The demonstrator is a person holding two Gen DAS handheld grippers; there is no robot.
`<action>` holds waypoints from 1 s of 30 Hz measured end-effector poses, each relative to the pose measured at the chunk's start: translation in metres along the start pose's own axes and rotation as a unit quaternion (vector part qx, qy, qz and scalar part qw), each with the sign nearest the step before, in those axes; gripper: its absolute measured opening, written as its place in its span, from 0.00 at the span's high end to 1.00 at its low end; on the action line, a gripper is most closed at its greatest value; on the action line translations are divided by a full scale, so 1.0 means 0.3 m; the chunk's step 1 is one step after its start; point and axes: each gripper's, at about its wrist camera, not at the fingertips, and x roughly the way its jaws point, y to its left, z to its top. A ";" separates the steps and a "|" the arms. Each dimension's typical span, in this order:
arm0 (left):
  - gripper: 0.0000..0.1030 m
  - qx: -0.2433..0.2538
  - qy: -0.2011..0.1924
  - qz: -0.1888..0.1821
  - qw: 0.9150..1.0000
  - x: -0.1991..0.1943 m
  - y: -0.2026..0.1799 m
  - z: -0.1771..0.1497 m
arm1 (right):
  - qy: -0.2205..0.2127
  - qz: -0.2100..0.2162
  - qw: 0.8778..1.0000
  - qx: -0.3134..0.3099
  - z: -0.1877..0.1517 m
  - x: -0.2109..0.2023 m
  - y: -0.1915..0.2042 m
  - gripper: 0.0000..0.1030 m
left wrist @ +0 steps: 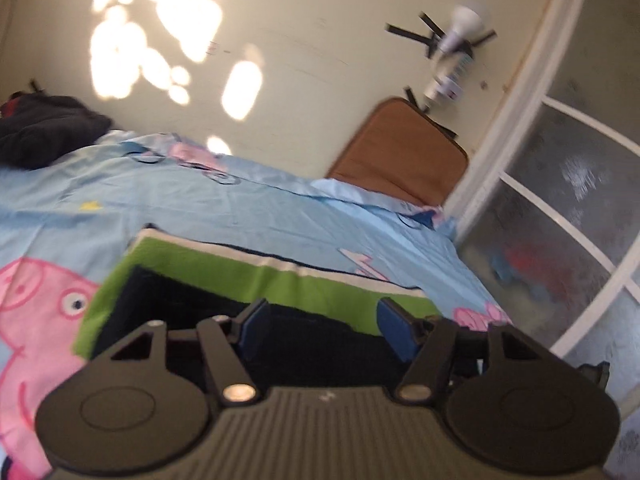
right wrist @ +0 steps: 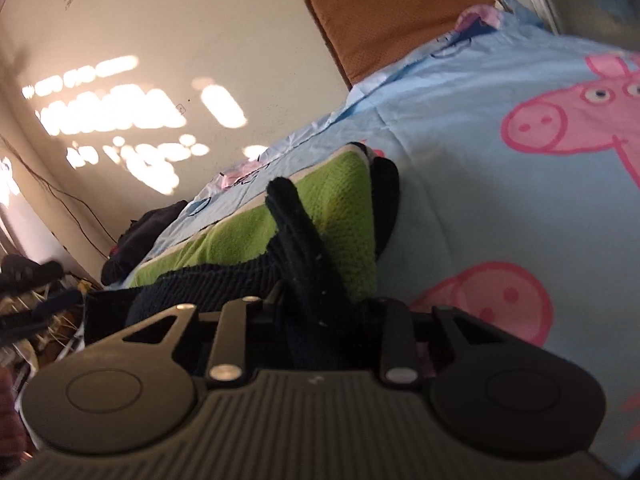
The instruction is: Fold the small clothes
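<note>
A small knitted garment, dark navy with green and white bands (left wrist: 224,268), lies on a light blue cartoon-pig bed sheet (left wrist: 248,204). My left gripper (left wrist: 324,320) hovers low over its navy part, with its blue-padded fingers (left wrist: 394,330) spread apart and nothing between them. In the right wrist view the same garment (right wrist: 344,208) lies ahead, and a dark navy strip of it (right wrist: 300,240) rises up between the fingers of my right gripper (right wrist: 316,320), which is closed on it. The right fingertips are hidden by the cloth.
A dark heap of clothes (left wrist: 44,128) lies at the far edge of the bed. A brown cushion (left wrist: 400,152) leans on the cream wall. A white-framed frosted glass door (left wrist: 560,216) stands to the right. Cluttered racks (right wrist: 36,312) are at the left of the right wrist view.
</note>
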 end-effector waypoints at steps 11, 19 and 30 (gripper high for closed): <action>0.14 0.141 0.120 -0.036 0.982 0.325 -0.380 -0.037 | -0.097 -0.083 0.947 -0.295 -0.140 -0.013 0.253 0.70; 0.80 0.144 0.144 -0.005 0.979 0.438 -0.346 -0.011 | -0.132 -0.089 0.922 -0.353 -0.164 -0.030 0.260 0.65; 0.87 0.009 0.076 -0.040 0.996 0.253 -0.093 0.118 | -0.173 -0.049 0.935 -0.307 -0.155 -0.116 0.157 0.26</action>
